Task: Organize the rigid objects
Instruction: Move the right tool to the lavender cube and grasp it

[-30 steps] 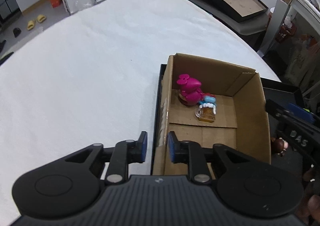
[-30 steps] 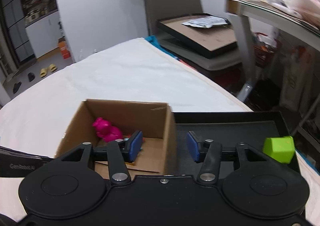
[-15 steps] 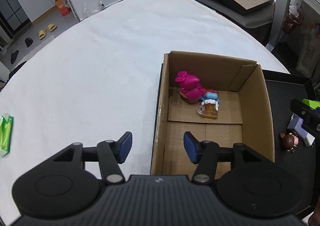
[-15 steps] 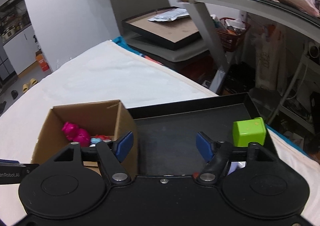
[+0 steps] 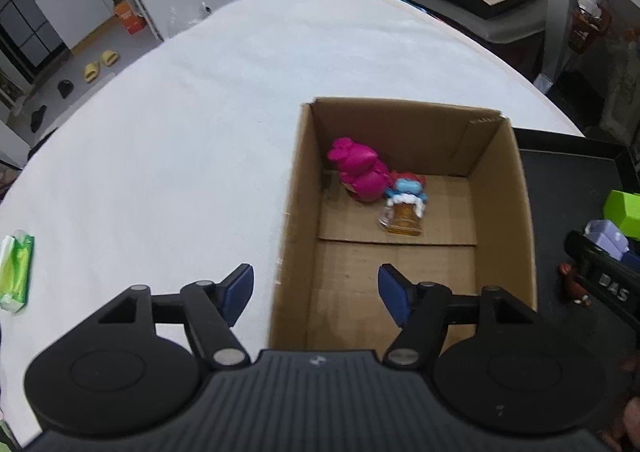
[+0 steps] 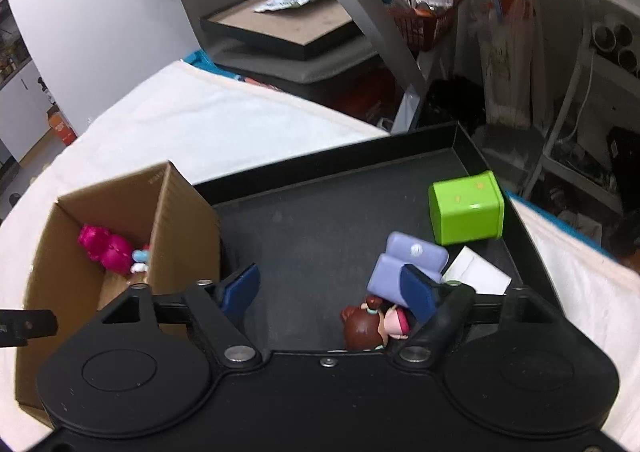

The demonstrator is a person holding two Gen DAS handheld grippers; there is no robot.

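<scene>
The left gripper [image 5: 316, 290] points forward and down over the near end of an open cardboard box [image 5: 520, 236]. Its blue-padded fingers are spread wide and hold nothing; one finger is over the white tablecloth [image 5: 180, 140], the other over the box floor. Inside the box, toward 12 o'clock from this gripper, a magenta toy figure [image 5: 360, 174] leans at the far left corner. Touching it at its 4 o'clock side is a small blue and red figure [image 5: 406, 190] and an amber toy mug [image 5: 402, 218]. A green packet [image 5: 16, 272] lies on the cloth at 9 o'clock.

The right gripper [image 6: 328, 292] tilts down over a black tray [image 6: 312, 228] just right of the box. Its fingers are also spread apart, gripping nothing. A lilac toy sofa [image 6: 404, 262] sits at 2 o'clock, partly behind the right finger. A brown-haired doll figure [image 6: 370, 326] lies just below it, near the gripper body. A lime green cube [image 6: 466, 208] stands farther off at 1 o'clock, beside a white card [image 6: 478, 272].
</scene>
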